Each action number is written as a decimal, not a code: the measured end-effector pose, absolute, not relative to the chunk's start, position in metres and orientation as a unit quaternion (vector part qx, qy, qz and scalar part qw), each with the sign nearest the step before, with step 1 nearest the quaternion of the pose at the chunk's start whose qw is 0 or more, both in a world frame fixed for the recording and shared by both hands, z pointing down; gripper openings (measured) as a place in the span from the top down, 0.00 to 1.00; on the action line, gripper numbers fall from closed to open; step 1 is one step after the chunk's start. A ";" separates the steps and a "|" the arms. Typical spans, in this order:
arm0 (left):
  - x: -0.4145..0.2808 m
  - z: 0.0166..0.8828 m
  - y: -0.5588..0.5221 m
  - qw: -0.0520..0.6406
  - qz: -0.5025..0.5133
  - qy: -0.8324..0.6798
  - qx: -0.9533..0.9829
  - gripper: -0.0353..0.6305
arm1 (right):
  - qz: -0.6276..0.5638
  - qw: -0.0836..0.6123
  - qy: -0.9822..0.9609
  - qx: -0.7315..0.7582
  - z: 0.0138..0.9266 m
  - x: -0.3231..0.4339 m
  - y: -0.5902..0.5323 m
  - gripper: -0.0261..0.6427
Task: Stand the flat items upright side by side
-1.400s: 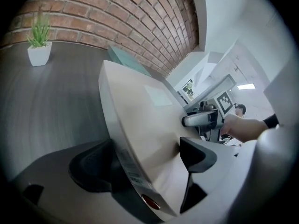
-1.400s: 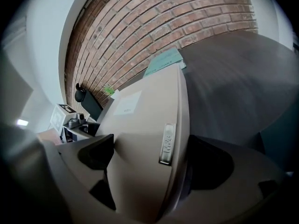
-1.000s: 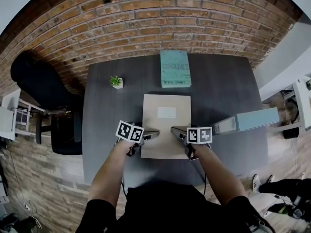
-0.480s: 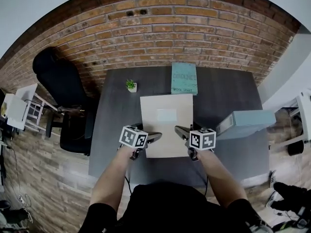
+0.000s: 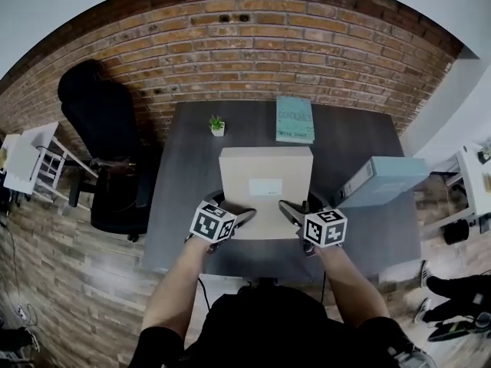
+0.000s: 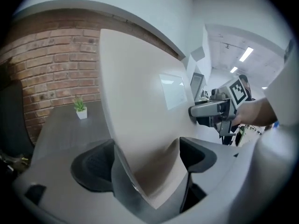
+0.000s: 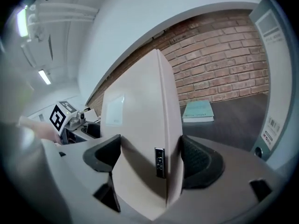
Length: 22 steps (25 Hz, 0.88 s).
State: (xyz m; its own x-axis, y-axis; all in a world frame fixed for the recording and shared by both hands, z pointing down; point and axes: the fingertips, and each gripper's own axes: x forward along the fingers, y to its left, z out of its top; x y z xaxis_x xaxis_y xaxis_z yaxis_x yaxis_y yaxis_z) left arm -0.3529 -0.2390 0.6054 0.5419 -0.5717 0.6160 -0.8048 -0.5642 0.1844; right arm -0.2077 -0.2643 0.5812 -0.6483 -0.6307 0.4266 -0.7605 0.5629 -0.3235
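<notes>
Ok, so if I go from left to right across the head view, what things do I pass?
Black chair → little potted plant → teal book → pale blue box file. The beige folder in the middle stretches from the plant to the book, so it has no clear place.

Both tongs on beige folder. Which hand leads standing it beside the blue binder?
Right, likely. Both grip the beige cardboard folder, but the right tongs, which just tightened on it, hold the edge nearest the upright pale blue binder; the left tongs hold the opposite edge.
</notes>
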 end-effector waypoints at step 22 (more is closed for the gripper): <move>-0.315 0.550 -0.159 0.173 0.184 -0.413 0.875 0.27 | 0.162 0.163 -0.875 0.426 0.538 -0.166 -0.171 0.38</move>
State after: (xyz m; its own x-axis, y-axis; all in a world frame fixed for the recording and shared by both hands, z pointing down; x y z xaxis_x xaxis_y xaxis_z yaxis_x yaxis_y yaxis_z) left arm -0.3148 -0.1594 0.5502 0.5905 -0.6598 0.4647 -0.7869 -0.5985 0.1503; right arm -0.1659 -0.1707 0.5376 -0.5836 -0.6926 0.4238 -0.7986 0.5842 -0.1449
